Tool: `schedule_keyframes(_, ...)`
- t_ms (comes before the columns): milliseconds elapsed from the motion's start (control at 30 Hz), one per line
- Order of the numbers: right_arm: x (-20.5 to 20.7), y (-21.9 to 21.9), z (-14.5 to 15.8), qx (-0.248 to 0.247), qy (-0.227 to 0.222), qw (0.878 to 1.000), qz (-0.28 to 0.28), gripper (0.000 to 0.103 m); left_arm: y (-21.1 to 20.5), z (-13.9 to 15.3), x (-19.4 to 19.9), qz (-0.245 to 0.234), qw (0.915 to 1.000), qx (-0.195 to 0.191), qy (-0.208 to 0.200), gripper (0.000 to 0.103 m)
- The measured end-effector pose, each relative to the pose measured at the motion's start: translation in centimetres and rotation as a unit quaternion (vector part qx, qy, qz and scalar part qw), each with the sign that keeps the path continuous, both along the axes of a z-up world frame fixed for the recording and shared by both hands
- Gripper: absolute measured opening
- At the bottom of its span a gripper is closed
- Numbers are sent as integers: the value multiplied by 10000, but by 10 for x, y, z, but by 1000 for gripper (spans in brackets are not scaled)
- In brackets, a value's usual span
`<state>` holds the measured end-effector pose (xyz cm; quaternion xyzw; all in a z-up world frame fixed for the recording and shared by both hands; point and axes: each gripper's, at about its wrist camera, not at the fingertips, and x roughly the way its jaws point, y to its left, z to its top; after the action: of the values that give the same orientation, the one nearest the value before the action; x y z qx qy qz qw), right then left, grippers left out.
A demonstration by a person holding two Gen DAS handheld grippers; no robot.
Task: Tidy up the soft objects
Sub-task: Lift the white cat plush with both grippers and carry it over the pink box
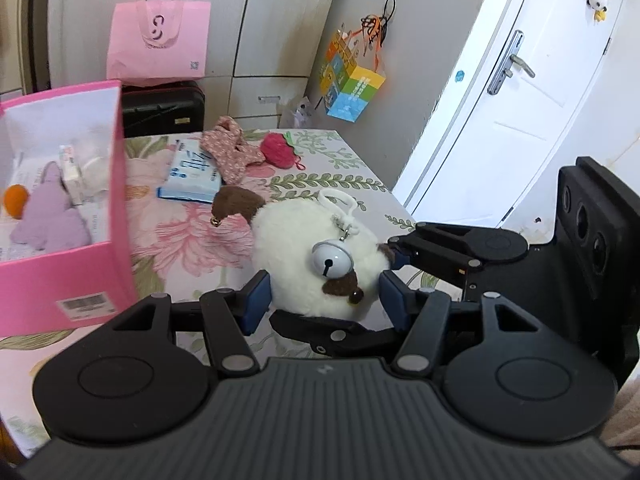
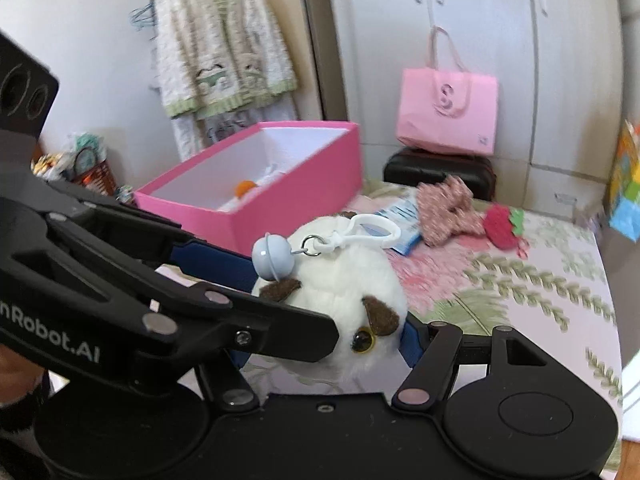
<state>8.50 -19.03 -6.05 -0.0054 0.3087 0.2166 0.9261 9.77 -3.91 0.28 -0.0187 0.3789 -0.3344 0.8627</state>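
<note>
The white round plush toy with brown felt ears (image 1: 304, 248) lies on the floral-printed surface (image 1: 344, 156), its underside hidden behind the black linkages. In the left wrist view the left gripper (image 1: 324, 298) straddles it, blue pads touching both flanks, jaws fairly wide and holding it. The right gripper (image 1: 394, 258) reaches in from the right; whether its pads press the toy there is hard to make out. In the right wrist view the right gripper (image 2: 324, 344) has the toy's face between its jaws, but the left pad is covered by the other tool's arm, so I cannot tell its grip. Only that view shows the yellow eye. The pale metal bell (image 2: 273, 257) and white plastic clip (image 2: 370, 230) sit atop the toy. The open pink cardboard box (image 1: 60, 280), cut off at left, stands nearby.
</note>
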Motion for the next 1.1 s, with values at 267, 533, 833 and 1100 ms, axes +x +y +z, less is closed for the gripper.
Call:
schedule_keyframes(267,-9,38,30,-146,-300,9987,383,75,40,23,-13,307,9993,-72,-201,58)
schedule_keyframes(533,-1,75,53,-147,-619,9961,617,75,74,45,-13,675,9960,-132,-570,58)
schedule_keyframes(833,29,106,69,143,-868,9921,899,75,106,60,6,1193,9886,-123,-908,59)
schedule_keyframes(1100,65,122,74,500,-715,9894,1163,75,132,60,39,1505,9837,-293,-939,59)
